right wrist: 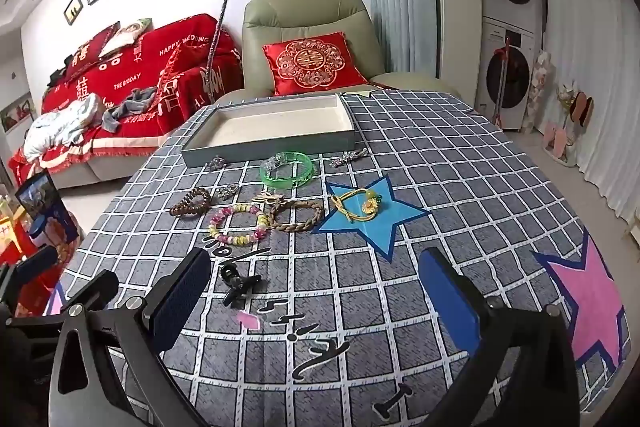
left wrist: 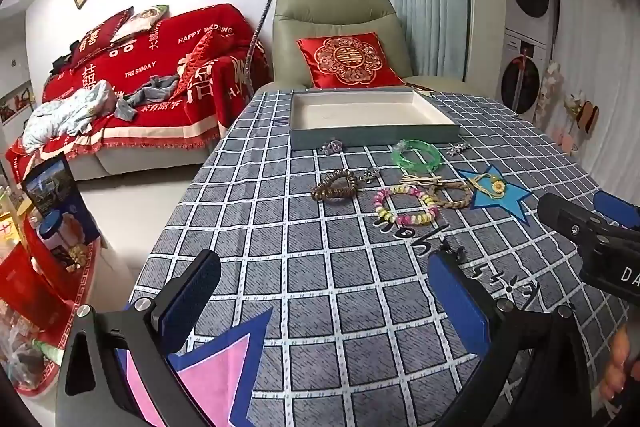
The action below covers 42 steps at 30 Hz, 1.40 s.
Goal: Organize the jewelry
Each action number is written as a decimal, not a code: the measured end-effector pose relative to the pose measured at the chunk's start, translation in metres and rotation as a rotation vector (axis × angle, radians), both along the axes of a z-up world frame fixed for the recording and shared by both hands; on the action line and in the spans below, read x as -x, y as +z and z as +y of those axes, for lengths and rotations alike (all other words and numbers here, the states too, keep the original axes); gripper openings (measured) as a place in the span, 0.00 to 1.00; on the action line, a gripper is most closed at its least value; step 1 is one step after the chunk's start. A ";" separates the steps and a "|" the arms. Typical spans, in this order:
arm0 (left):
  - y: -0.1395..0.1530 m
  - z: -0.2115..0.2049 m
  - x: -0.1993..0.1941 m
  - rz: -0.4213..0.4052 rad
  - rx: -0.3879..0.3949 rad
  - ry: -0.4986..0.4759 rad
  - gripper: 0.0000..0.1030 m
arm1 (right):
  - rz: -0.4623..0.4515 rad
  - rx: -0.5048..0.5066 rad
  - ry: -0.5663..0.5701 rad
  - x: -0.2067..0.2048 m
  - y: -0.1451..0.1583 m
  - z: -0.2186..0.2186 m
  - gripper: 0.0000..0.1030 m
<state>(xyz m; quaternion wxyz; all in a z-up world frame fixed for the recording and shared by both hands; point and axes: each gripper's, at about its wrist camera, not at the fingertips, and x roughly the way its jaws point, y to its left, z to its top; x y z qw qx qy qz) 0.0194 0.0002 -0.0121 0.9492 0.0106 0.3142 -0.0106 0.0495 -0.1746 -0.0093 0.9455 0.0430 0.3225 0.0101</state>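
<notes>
A grey tray [left wrist: 372,137] [right wrist: 264,151] with a white inside stands empty at the table's far side. In front of it lie a green bangle [left wrist: 416,155] [right wrist: 289,170], a brown bead bracelet [left wrist: 334,185] [right wrist: 191,202], a pink and yellow bead bracelet [left wrist: 406,205] [right wrist: 239,225], a braided rope bracelet [left wrist: 452,191] [right wrist: 298,215], a yellow cord charm [left wrist: 491,185] [right wrist: 360,205] on a blue star, and small silver pieces [left wrist: 332,146] [right wrist: 349,158]. My left gripper [left wrist: 324,303] is open and empty. My right gripper [right wrist: 316,299] is open and empty, well short of the jewelry.
A checked grey cloth [left wrist: 320,267] [right wrist: 440,155] covers the table. A green armchair with a red cushion [left wrist: 348,61] stands behind the tray, and a red sofa [left wrist: 140,75] stands at the left. The right gripper shows in the left wrist view [left wrist: 592,231].
</notes>
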 end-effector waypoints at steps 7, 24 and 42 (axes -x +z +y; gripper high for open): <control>0.000 0.002 -0.005 0.001 0.003 0.013 1.00 | 0.001 0.004 0.011 -0.006 -0.004 0.004 1.00; -0.002 0.006 -0.005 0.006 0.006 0.032 1.00 | 0.000 0.016 0.021 -0.005 -0.008 0.004 1.00; -0.004 0.010 -0.006 0.001 0.004 0.046 1.00 | 0.001 0.006 0.009 -0.007 -0.011 -0.004 1.00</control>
